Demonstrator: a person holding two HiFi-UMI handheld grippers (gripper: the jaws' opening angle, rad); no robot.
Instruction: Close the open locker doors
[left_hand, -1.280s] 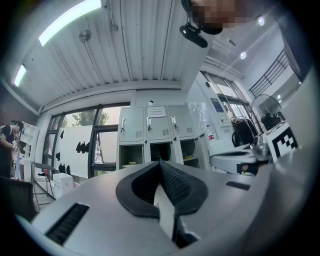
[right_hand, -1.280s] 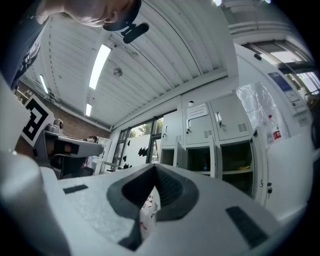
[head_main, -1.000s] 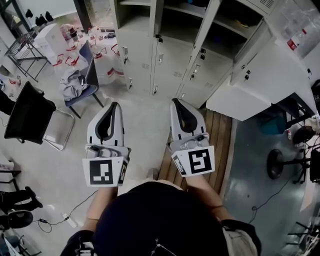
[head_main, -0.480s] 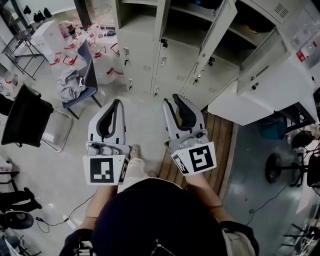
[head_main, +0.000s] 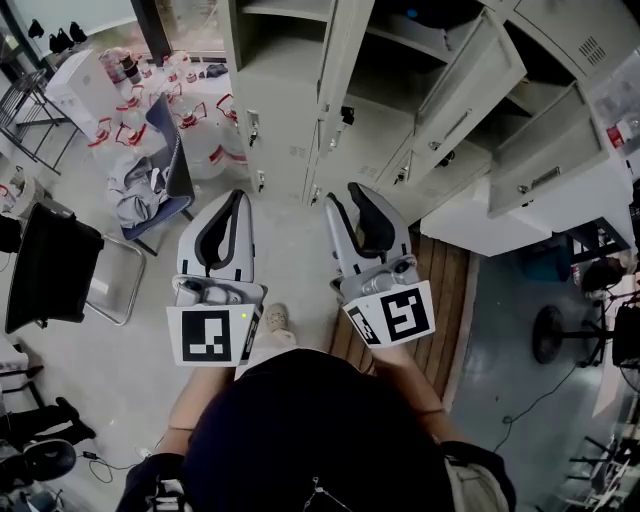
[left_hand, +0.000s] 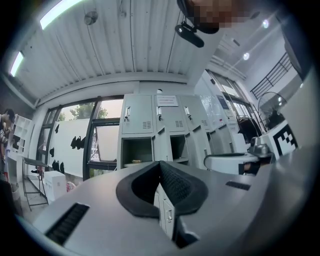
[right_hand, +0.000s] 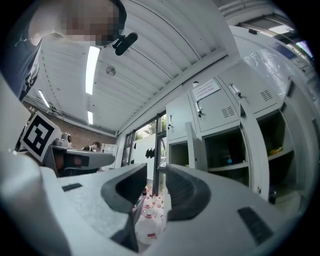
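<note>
Left gripper (head_main: 235, 198): held about level, pointing at the lockers (head_main: 282, 110); jaws clenched, empty.
Right gripper (head_main: 342, 196): alongside it; jaws just been opening, nothing between.
Locker doors (head_main: 470, 95): several swung open ahead, untouched.
Compartments (head_main: 268, 35): contents unclear.

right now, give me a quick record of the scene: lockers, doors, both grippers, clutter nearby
lockers: grey metal bank ahead of the person
open locker doors: at least three swung out, towards the right
left gripper: shut, empty
right gripper: open, jaws have just been opening, nothing between them
contact: neither gripper touches a door
floor at left: water jugs, chair with clothes on it
</note>
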